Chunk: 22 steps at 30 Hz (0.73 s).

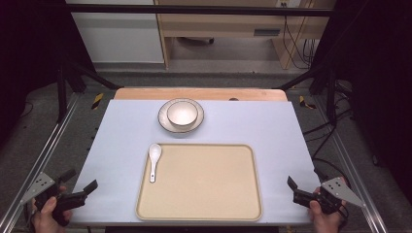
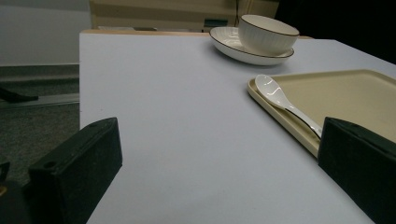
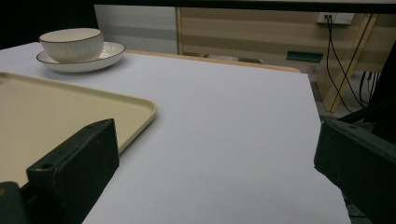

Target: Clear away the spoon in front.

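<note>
Down at the near edge, the person's left hand [image 1: 46, 213] grips the left gripper [image 1: 80, 183] at the table's near-left corner, jaws pointing inward across the pale table [image 1: 121, 145]. They stand wide apart with nothing between them; the left gripper view confirms it, bare tabletop showing in the gap. Over on the other side, the right hand [image 1: 323, 216] holds the right gripper [image 1: 303, 183] at the near-right corner, angled in toward the tray. Its jaws are spread wide too, gripping nothing, and its grey three-cornered plate [image 1: 340, 188] catches the light.

Between the two tools lies the beige tray [image 1: 204, 213], flat, rounded at the corners, near the front edge of the table. A white ceramic spoon [image 1: 154, 160] rests on the tray's far-left corner, bowl end away from the person, handle running back along the left rim.

Just beyond the tray sits a white bowl [image 1: 182, 114] with a dark rim, standing upright on a matching plate [image 1: 165, 124]. No lettering is readable on any of it.

Past the table's wooden far edge: grey floor, light wooden furniture [image 3: 261, 32], a wall socket [image 3: 336, 17] and dark cables [image 3: 345, 60] hanging down. Black frame bars [image 1: 194, 9] flank the scene.
</note>
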{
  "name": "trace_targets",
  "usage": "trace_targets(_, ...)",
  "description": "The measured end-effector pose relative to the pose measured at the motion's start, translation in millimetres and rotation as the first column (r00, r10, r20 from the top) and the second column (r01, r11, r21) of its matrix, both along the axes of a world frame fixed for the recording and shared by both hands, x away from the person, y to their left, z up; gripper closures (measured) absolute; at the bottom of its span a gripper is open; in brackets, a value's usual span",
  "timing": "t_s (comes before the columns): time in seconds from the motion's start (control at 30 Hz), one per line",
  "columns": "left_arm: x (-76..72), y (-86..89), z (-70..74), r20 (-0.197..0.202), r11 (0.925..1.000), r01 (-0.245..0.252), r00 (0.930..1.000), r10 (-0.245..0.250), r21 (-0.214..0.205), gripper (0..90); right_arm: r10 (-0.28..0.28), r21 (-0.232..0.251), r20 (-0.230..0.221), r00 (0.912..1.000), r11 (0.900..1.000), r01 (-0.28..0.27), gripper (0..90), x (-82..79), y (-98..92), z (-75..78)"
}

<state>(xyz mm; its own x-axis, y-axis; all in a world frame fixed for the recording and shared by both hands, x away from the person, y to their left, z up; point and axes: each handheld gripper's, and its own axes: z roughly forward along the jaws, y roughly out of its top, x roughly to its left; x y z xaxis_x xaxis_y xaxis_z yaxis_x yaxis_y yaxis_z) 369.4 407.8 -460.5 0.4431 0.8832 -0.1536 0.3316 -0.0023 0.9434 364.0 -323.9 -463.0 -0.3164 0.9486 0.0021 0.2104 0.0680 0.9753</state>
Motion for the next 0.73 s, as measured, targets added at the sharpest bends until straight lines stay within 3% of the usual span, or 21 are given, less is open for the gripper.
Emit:
trace_targets(0.5,0.7,-3.2,0.8,-0.014,1.0000,-0.005,0.9999,0.005,0.004,0.0,0.003,-0.012,0.013,0.9999,0.9999,-0.003,0.3,0.0,-1.2,0.6)
trace_targets(0.67,3.8,-15.7,4.7,-0.034,0.9997,0.009,0.9994,-0.010,-0.022,0.0,0.003,-0.007,0.016,0.9999,1.0000,-0.003,0.3,-1.5,-0.7,2.8)
trace_targets(0.7,5.6,-25.3,5.9,-0.031,0.9978,0.051,0.9981,-0.052,-0.042,0.0,-0.001,-0.009,0.018,0.9998,1.0000,0.002,0.3,-1.0,-0.2,2.7)
trace_targets(0.73,5.6,-25.3,5.9,-0.031,0.9978,0.051,0.9981,-0.052,-0.042,0.0,-0.001,-0.010,0.016,0.9999,1.0000,0.001,0.3,-0.7,0.2,2.3)
